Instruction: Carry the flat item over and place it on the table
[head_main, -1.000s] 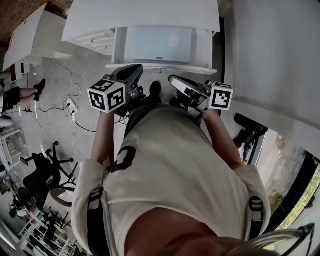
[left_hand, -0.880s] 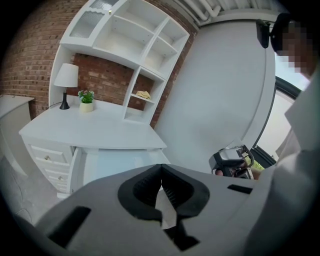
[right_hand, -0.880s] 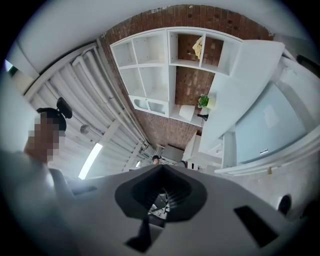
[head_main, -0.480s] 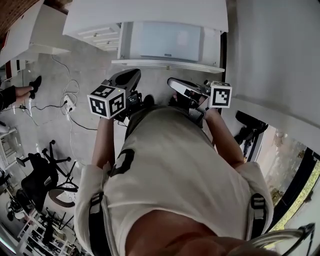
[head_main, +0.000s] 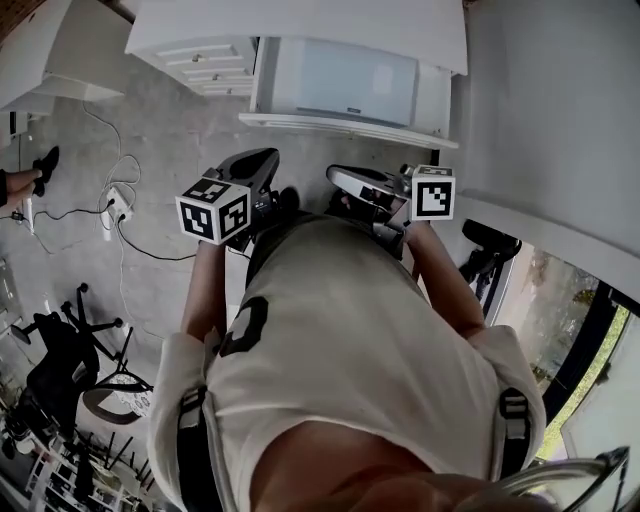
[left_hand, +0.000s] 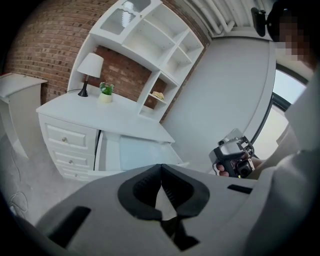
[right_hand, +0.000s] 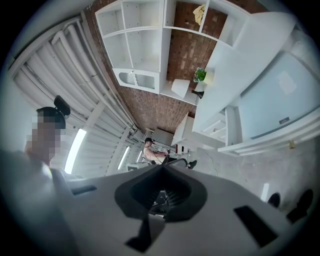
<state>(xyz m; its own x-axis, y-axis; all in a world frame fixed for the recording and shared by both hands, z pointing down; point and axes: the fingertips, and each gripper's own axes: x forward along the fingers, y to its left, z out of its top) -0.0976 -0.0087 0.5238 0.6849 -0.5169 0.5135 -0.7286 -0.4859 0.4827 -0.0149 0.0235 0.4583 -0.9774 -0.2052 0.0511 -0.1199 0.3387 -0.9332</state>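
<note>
A pale blue flat sheet (head_main: 345, 85) lies in the pulled-out drawer (head_main: 350, 128) of a white desk (head_main: 300, 25) ahead of me. It also shows in the left gripper view as a flat sheet (left_hand: 135, 152) and in the right gripper view as a flat sheet (right_hand: 280, 100). My left gripper (head_main: 265, 158) and right gripper (head_main: 336, 173) are held at chest height, short of the drawer. The left gripper (left_hand: 161, 172) is shut with nothing in it. Likewise the right gripper (right_hand: 162, 172) is shut and empty.
A lamp (left_hand: 90, 67) and a small plant (left_hand: 106, 90) stand on the desk top, under white shelving (left_hand: 150, 45). Cables and a power strip (head_main: 118, 200) lie on the floor at left, near an office chair (head_main: 70, 360). A white wall (head_main: 560, 110) runs along the right.
The desk and its open drawer have grown slightly larger in the head view as I come closer. Both grippers stay shut and keep their pose in front of my chest.
</note>
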